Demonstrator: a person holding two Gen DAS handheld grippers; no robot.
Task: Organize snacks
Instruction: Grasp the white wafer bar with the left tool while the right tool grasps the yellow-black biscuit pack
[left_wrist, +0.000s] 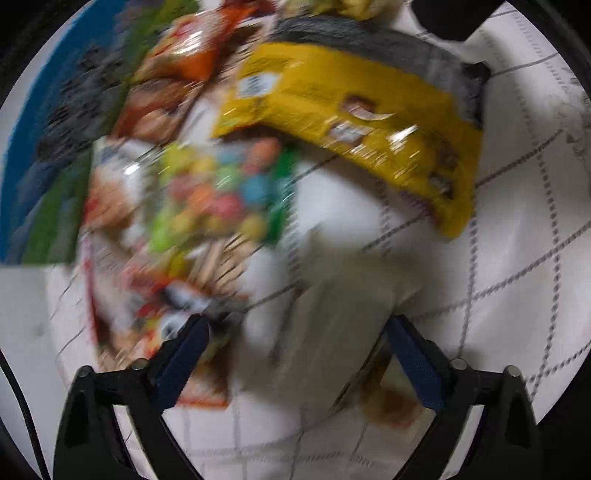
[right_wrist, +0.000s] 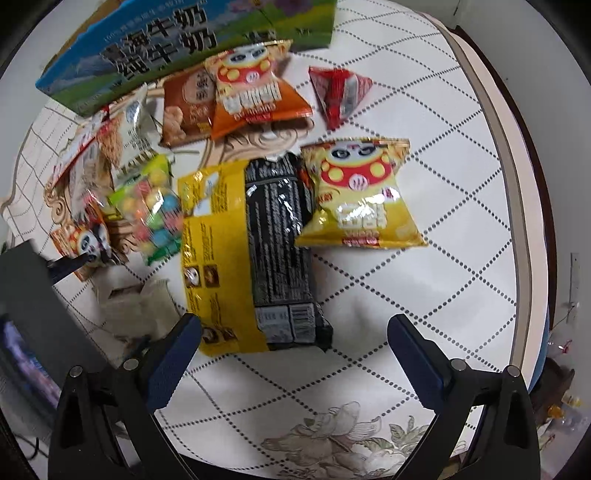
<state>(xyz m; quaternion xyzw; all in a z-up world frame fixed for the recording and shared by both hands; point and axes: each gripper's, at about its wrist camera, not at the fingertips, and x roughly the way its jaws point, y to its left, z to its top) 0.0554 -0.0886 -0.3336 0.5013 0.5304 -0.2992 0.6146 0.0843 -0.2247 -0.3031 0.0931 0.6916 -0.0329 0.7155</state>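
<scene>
Snack packs lie on a white quilted tablecloth. A big yellow-and-black bag lies in the middle; it also shows in the blurred left wrist view. A yellow panda-print bag, an orange panda bag, a red triangular pack and a clear bag of coloured candies lie around it. My right gripper is open and empty above the big bag's near end. My left gripper is open and empty over a beige pack, near the candies.
A blue-green milk carton box stands at the back. A brown pack and a white noodle-print pack lie by it. The table's rim curves down the right. A dark device is at the left.
</scene>
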